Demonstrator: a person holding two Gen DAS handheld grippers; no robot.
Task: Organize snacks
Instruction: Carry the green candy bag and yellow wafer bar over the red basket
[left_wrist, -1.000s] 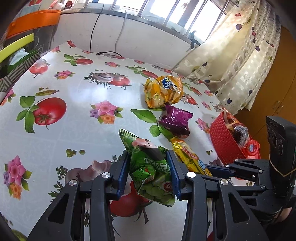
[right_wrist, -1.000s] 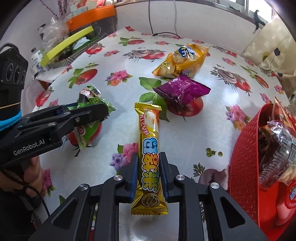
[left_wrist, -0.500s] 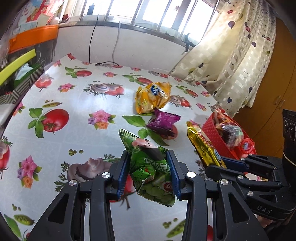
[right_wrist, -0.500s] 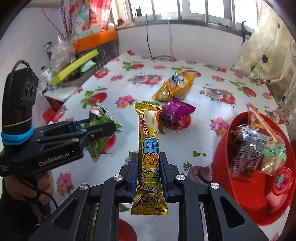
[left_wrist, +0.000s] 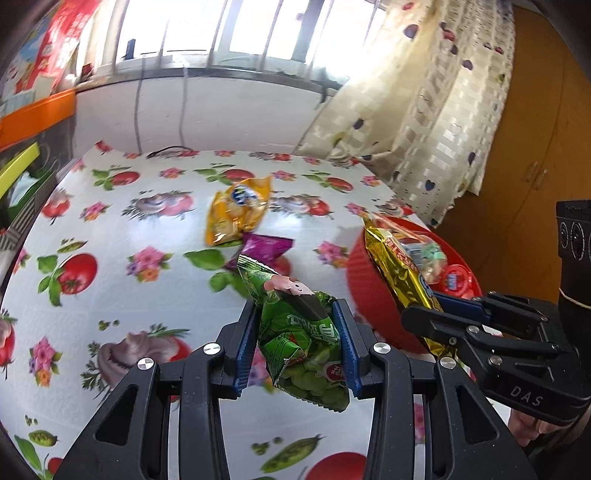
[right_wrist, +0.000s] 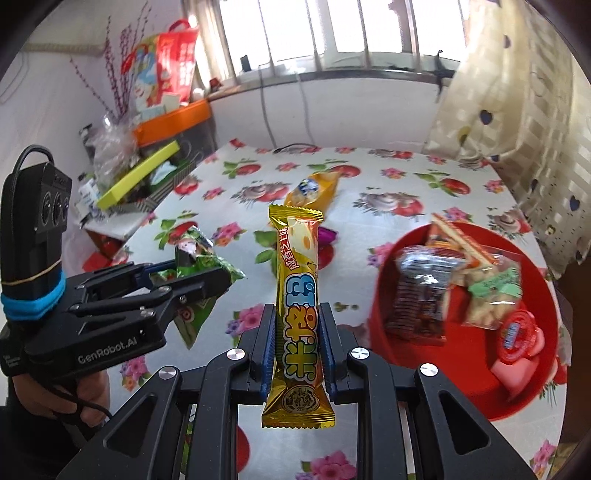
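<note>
My left gripper (left_wrist: 297, 332) is shut on a green snack bag (left_wrist: 295, 332) and holds it above the table; it also shows in the right wrist view (right_wrist: 199, 269). My right gripper (right_wrist: 297, 332) is shut on a long gold snack bar (right_wrist: 297, 306), held upright above the table; the bar shows in the left wrist view (left_wrist: 399, 269) beside the red basket (left_wrist: 365, 280). The basket (right_wrist: 380, 295) at the right holds several snacks. A yellow bag (left_wrist: 236, 210) and a purple bag (left_wrist: 264, 247) lie on the table.
The table has a fruit-and-flower cloth (left_wrist: 110, 229). Boxes and an orange tray (right_wrist: 173, 118) crowd the left edge. A curtain (left_wrist: 424, 122) hangs at the back right, a white wall with cables behind, a wooden cabinet (left_wrist: 535, 147) at the right.
Both grippers have risen well above the table with their snacks. The red basket has come further into view in both wrist views.
</note>
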